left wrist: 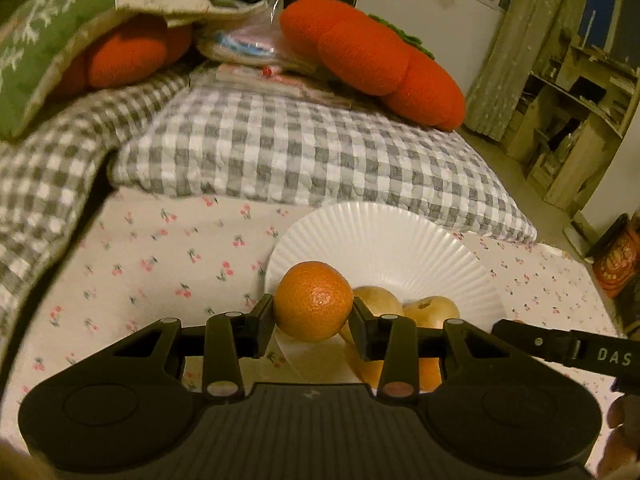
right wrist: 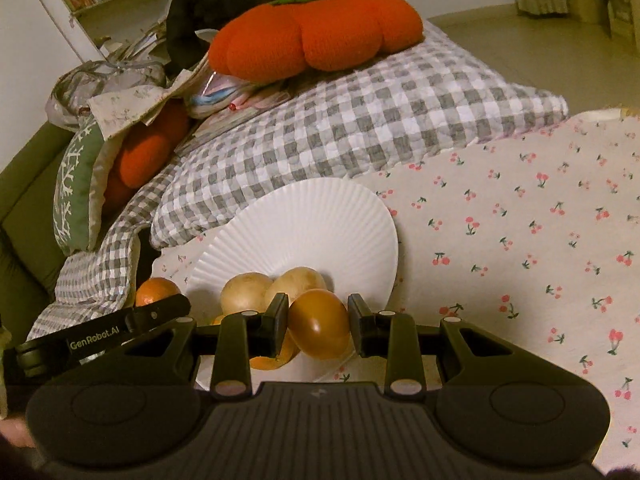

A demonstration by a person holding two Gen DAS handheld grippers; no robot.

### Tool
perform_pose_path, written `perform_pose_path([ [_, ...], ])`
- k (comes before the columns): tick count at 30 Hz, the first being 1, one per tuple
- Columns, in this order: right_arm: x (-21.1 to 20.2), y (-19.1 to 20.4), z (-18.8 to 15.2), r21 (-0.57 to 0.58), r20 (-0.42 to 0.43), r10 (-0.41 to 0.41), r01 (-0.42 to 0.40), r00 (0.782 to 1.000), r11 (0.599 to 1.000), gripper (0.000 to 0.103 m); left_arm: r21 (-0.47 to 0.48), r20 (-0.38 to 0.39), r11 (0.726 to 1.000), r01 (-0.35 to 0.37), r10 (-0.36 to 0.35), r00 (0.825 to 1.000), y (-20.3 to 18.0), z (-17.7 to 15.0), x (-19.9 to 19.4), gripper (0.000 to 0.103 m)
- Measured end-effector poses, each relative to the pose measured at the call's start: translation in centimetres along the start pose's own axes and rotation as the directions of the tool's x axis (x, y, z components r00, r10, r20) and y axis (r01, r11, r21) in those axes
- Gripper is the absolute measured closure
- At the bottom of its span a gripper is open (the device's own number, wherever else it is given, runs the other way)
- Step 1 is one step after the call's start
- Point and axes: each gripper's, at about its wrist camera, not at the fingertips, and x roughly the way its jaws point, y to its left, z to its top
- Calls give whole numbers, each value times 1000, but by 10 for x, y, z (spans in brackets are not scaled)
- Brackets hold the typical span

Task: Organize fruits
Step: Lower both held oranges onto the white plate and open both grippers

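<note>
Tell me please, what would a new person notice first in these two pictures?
Probably the left gripper pinching an orange mandarin over the near rim of a white ribbed plate on the cherry-print sheet, while the right gripper grips a golden-brown fruit there. Behind, a big orange pumpkin cushion lies on a grey checked pillow.

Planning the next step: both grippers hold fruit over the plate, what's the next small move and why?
Probably lower the left gripper a little and set its orange on the bare part of the white plate. The orange is clamped just above the plate's near edge, two pale fruits already lie there, and the right gripper holds a golden-brown fruit alongside.
</note>
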Motion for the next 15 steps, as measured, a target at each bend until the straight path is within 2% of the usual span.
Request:
perform_pose_path([
  [5, 6, -2, -1, 6, -6, -6, 6, 1000, 1000, 74, 3, -22, 1000, 18, -18, 1000, -2, -2, 5, 77],
  [15, 11, -5, 3, 1, 13, -23, 23, 1000, 1000, 74, -27, -12, 999, 42, -42, 999, 6, 3, 13, 77],
])
